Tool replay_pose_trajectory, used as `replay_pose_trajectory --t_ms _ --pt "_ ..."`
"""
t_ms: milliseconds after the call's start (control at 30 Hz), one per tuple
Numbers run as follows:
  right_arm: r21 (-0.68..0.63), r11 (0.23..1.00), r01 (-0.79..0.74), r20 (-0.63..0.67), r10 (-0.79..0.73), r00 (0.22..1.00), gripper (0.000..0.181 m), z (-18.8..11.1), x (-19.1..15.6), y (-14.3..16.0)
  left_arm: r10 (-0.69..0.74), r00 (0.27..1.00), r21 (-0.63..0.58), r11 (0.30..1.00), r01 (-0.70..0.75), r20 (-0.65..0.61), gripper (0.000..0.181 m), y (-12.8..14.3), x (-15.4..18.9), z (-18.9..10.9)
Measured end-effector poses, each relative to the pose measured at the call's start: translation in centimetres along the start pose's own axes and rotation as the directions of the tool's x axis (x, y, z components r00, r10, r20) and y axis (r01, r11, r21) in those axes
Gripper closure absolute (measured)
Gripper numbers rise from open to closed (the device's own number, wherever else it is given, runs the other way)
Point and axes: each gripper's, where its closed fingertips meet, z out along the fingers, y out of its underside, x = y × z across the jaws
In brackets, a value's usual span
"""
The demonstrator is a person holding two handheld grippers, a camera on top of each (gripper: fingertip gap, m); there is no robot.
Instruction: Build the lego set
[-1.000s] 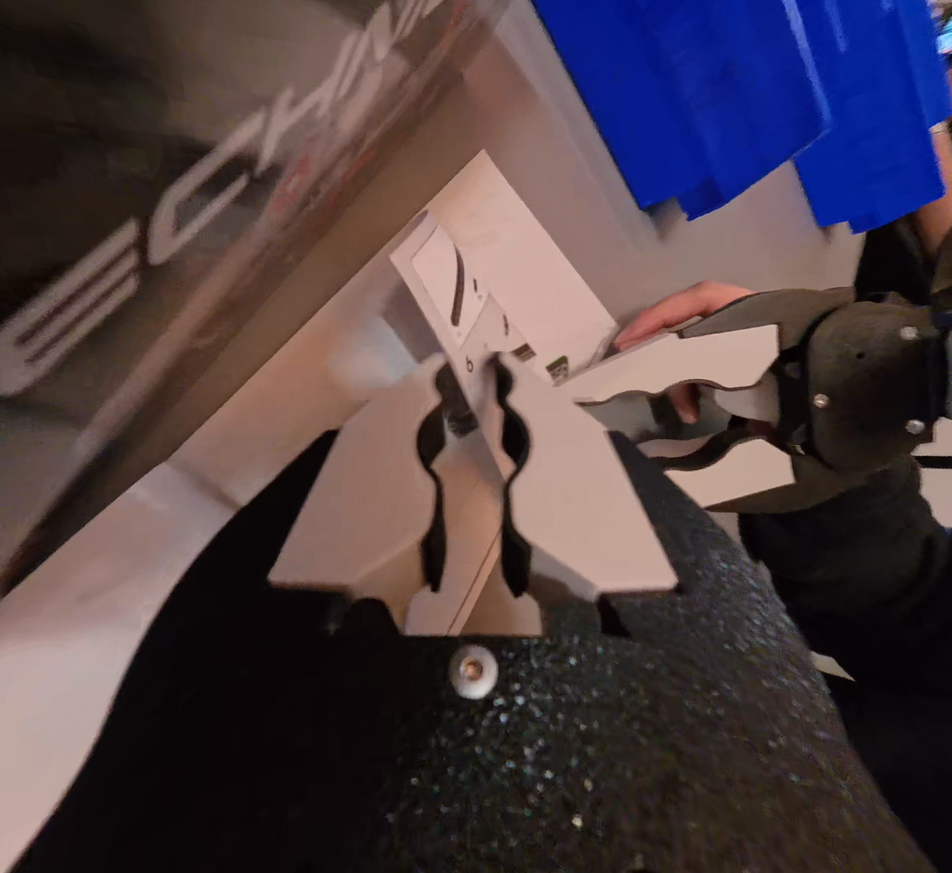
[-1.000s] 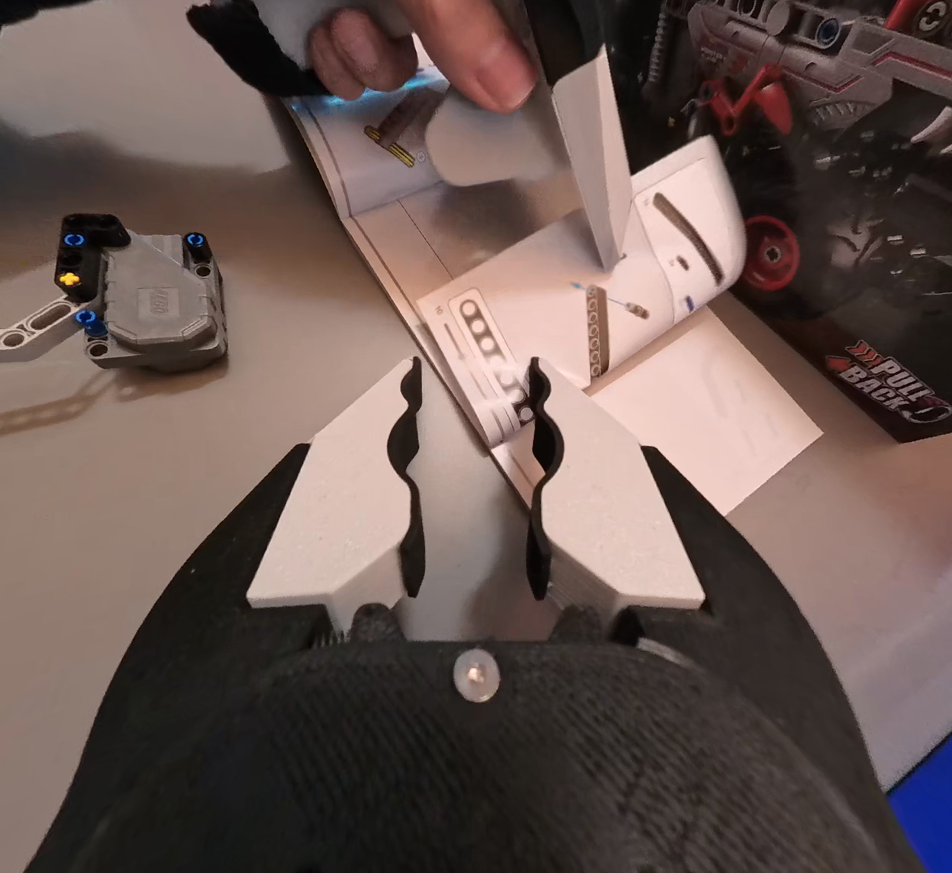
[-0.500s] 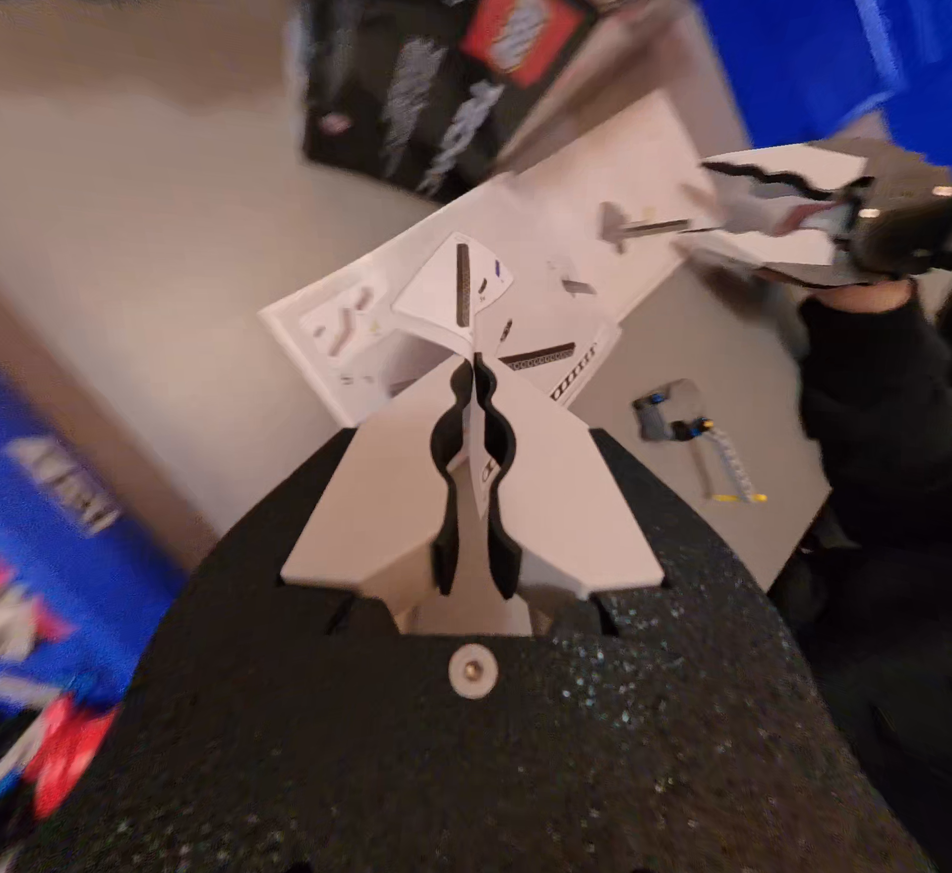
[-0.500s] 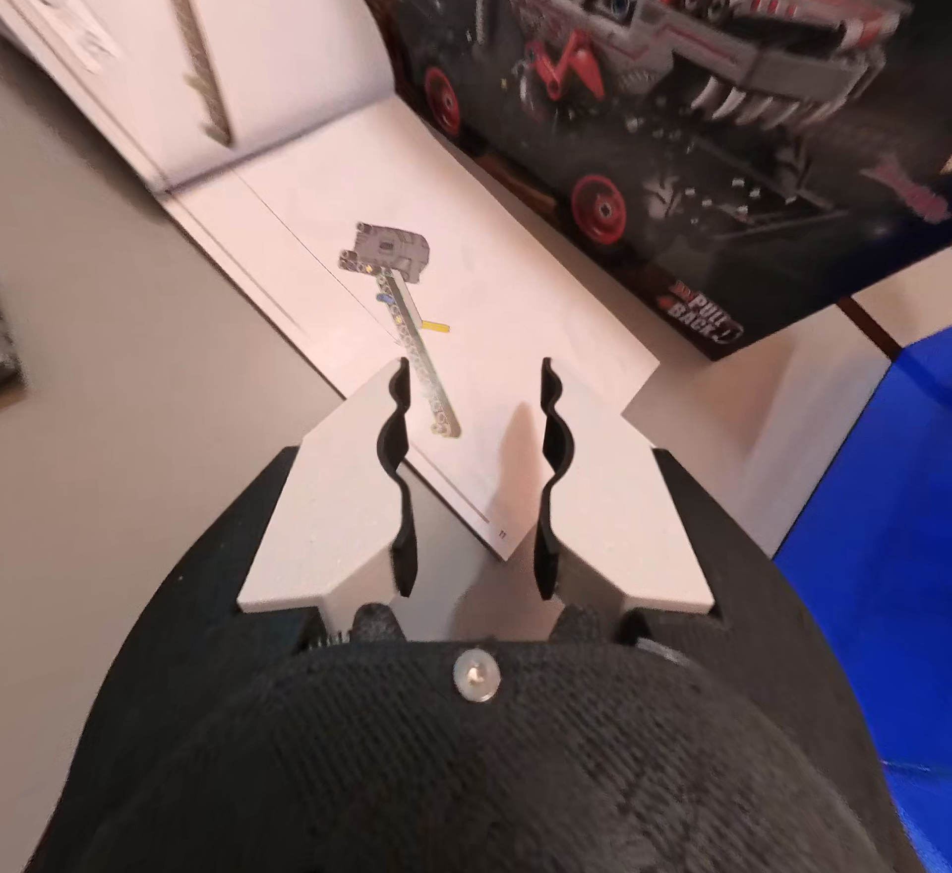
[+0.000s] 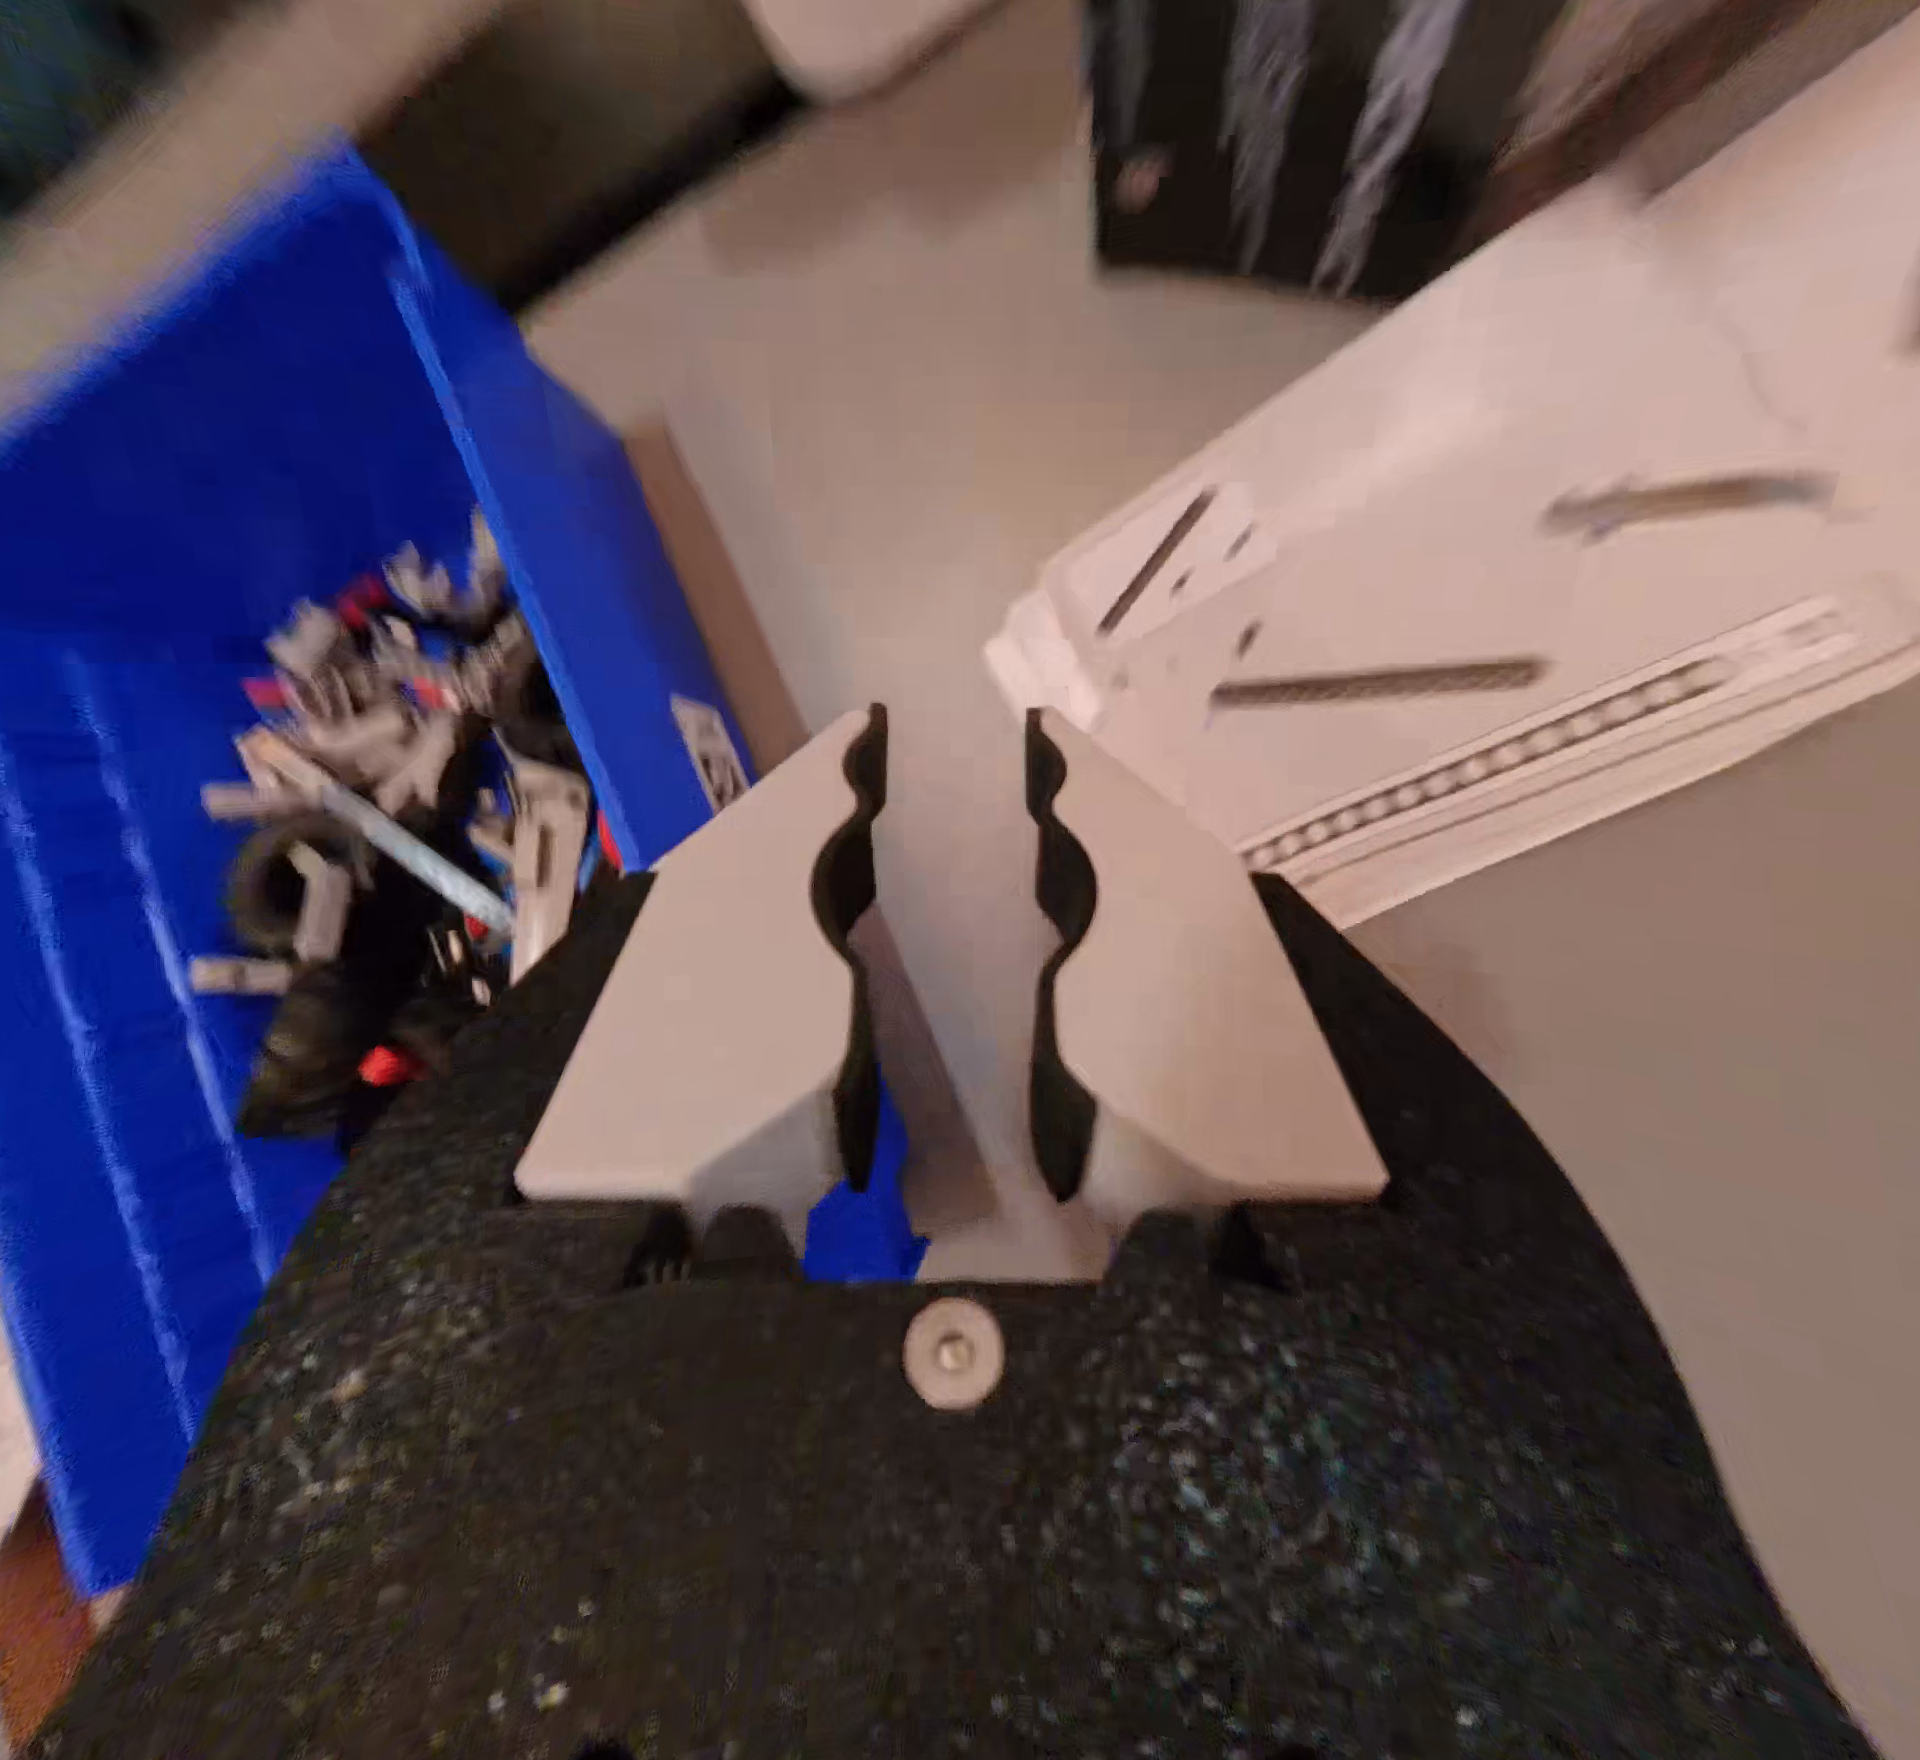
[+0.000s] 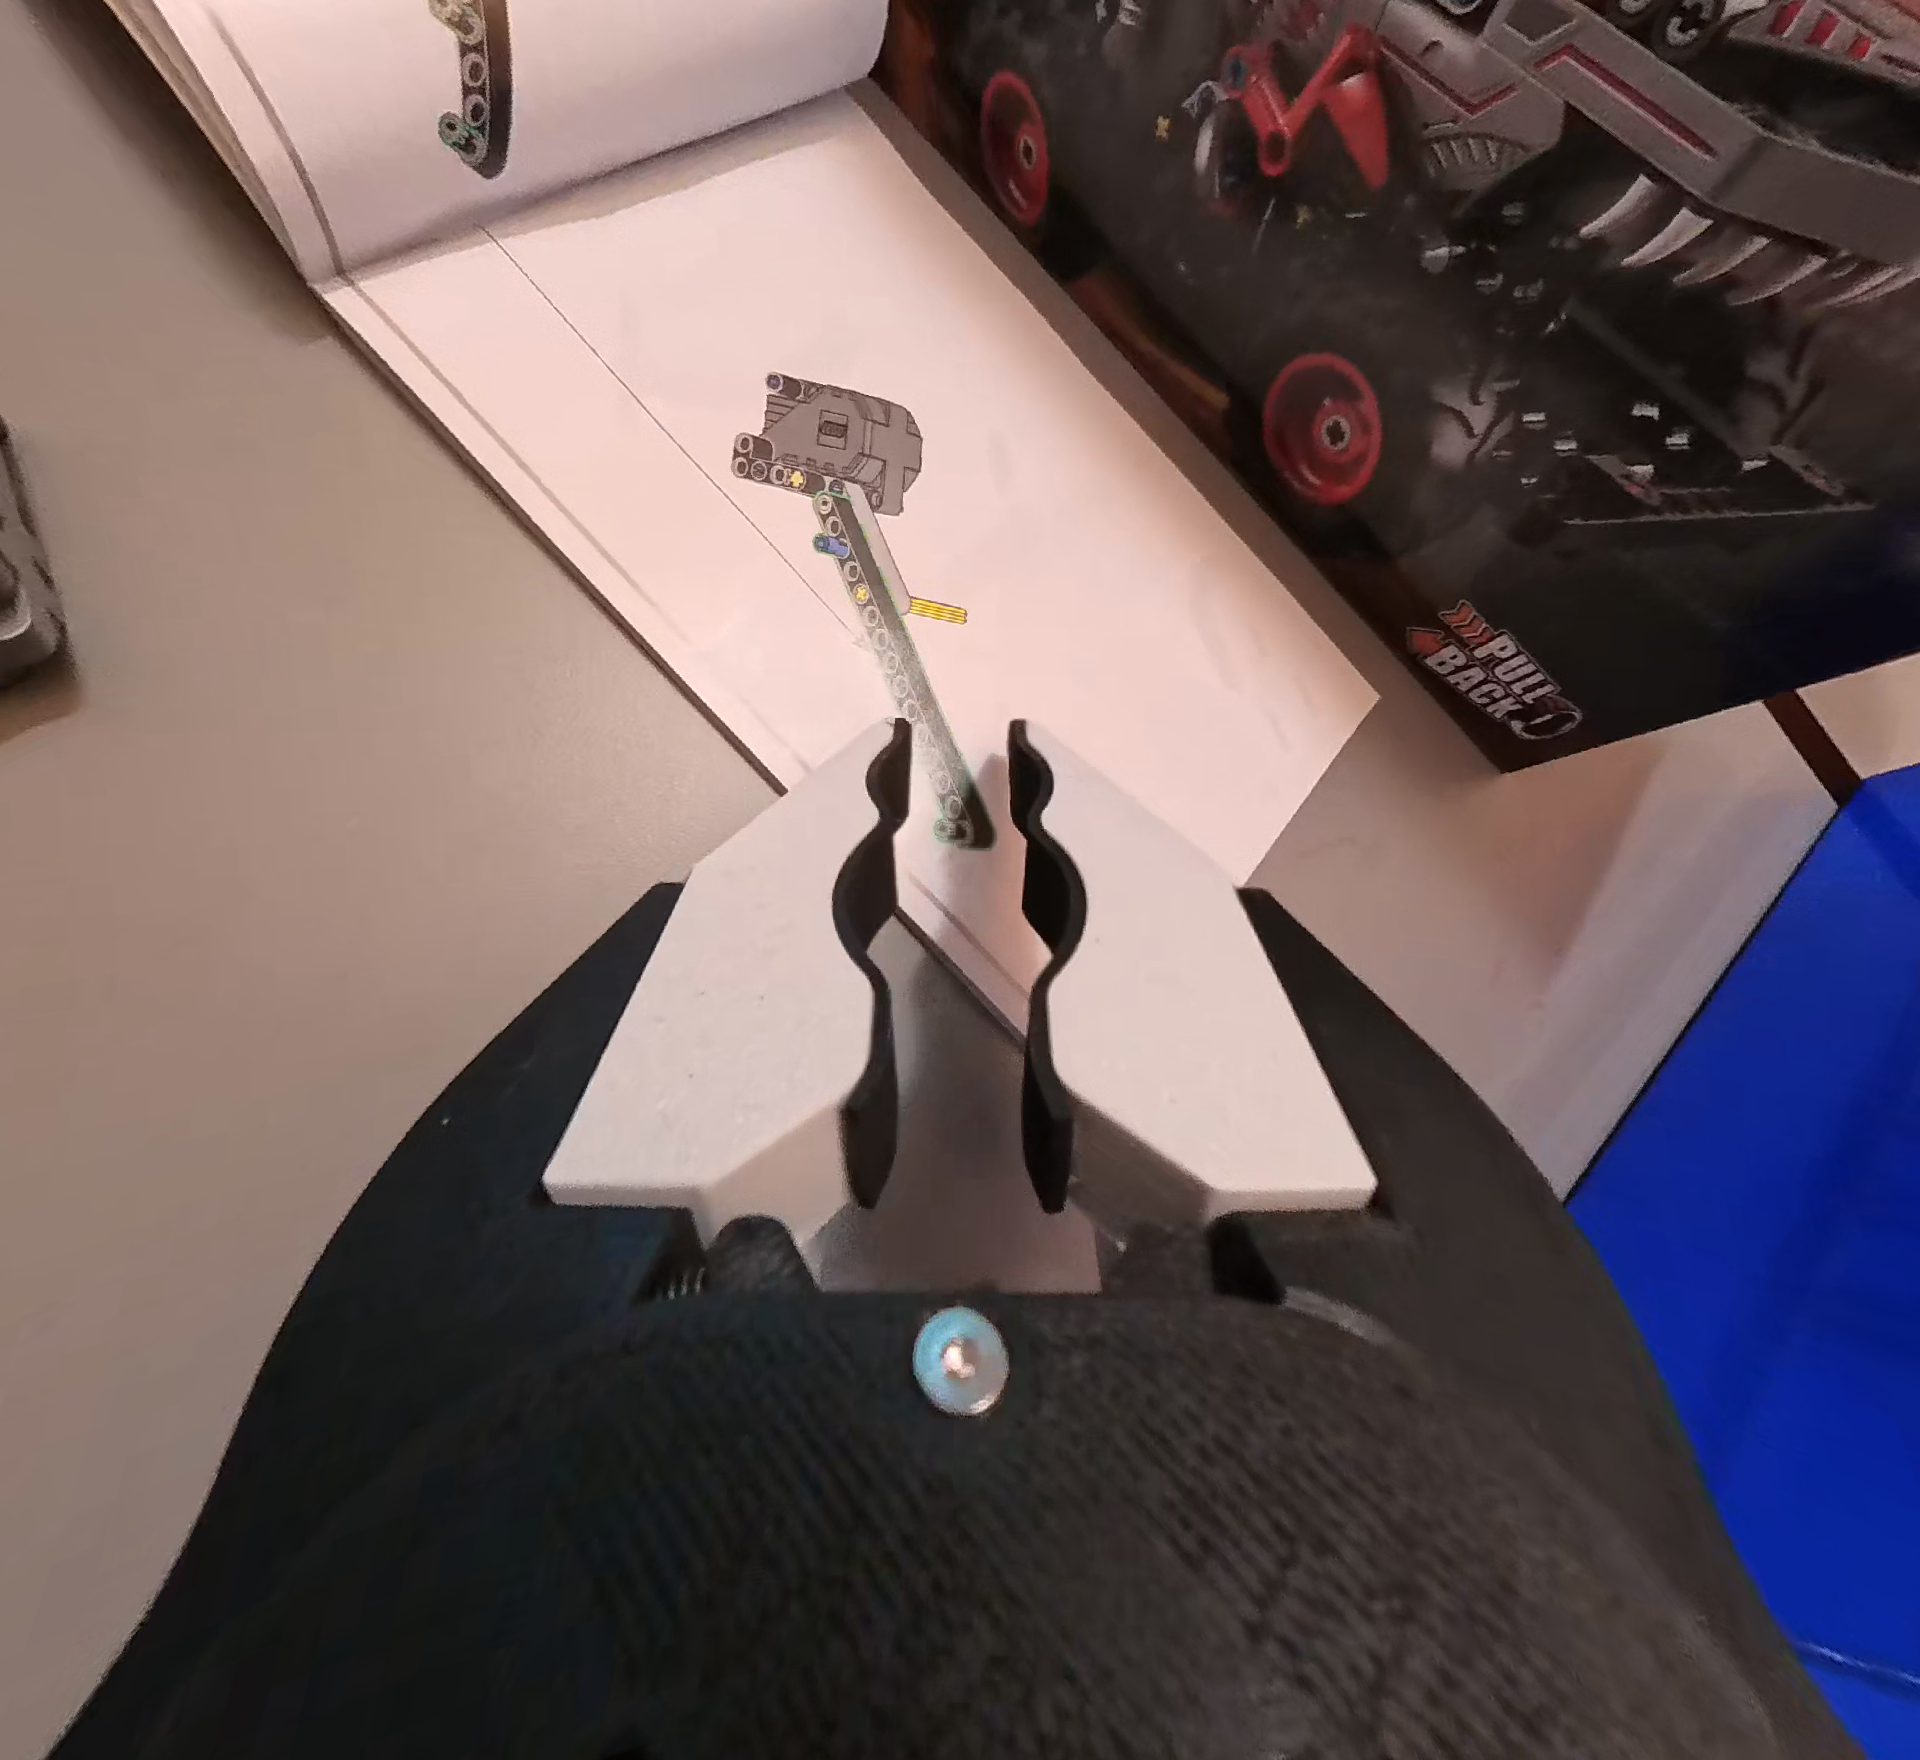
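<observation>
Both empty, my left gripper (image 5: 954, 723) gapes by the blue bin (image 5: 208, 505) of loose parts (image 5: 384, 806), my right gripper (image 6: 956, 734) over the open manual (image 6: 935, 422): part-hunting, next picking that long beam.

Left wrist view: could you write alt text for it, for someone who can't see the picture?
The open, empty left gripper hangs over a beige table. On its left is a blue bin holding a heap of grey, black and red lego pieces; on its right lies the open instruction booklet, with the dark set box standing behind. The picture is motion-blurred.
</observation>
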Motion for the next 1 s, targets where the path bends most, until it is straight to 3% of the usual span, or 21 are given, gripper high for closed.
replay_pose_trajectory --t_ms 100,167,267,367,533,700,833,933,1000 --pt "-0.010 1.000 0.018 -0.019 -0.018 1.000 0.162 0.0 0.2 0.0 0.131 0.980 0.235 0.967 -0.094 -0.148 0.158 -4.5 6.9 -1.9" --pt "-0.008 1.000 0.030 -0.020 -0.030 0.999 0.163 0.0 0.1 -0.1 0.241 0.952 0.349 0.922 -0.166 -0.186 0.158 -6.5 11.7 -1.0" --pt "-0.002 0.999 0.035 -0.022 -0.035 0.999 0.163 0.0 0.1 -0.1 0.377 0.915 0.324 0.892 -0.315 -0.147 0.156 -6.2 15.9 3.5" --pt "0.012 0.999 0.049 -0.011 -0.049 0.999 0.169 0.1 -0.1 -0.1 0.381 0.908 0.270 0.905 -0.327 -0.177 0.159 -4.8 16.9 6.6" --pt "0.018 0.998 0.053 0.008 -0.053 0.999 0.174 0.1 -0.4 -0.1 0.373 0.899 0.175 0.924 -0.339 -0.230 0.165 -1.3 14.7 8.3" --pt "-0.010 0.995 0.103 -0.026 -0.103 0.994 0.169 0.0 -0.1 -0.1 0.265 0.954 0.388 0.901 -0.194 -0.140 0.161 -1.9 9.4 4.8" --pt "-0.024 0.993 0.118 -0.046 -0.119 0.992 0.160 -0.4 0.4 0.1 0.035 0.999 0.605 0.795 -0.050 0.037 0.166 -1.2 2.4 0.5" --pt "0.008 0.997 0.077 -0.034 -0.077 0.996 0.153 -0.6 0.5 -0.2 -0.068 0.997 0.752 0.655 0.079 -0.046 0.169 -0.9 1.7 -2.3" --pt "0.063 0.997 0.038 -0.040 -0.036 0.999 0.152 -0.9 0.9 -1.0 -0.059 0.997 0.792 0.605 0.080 -0.056 0.172 -1.2 1.8 -3.6"
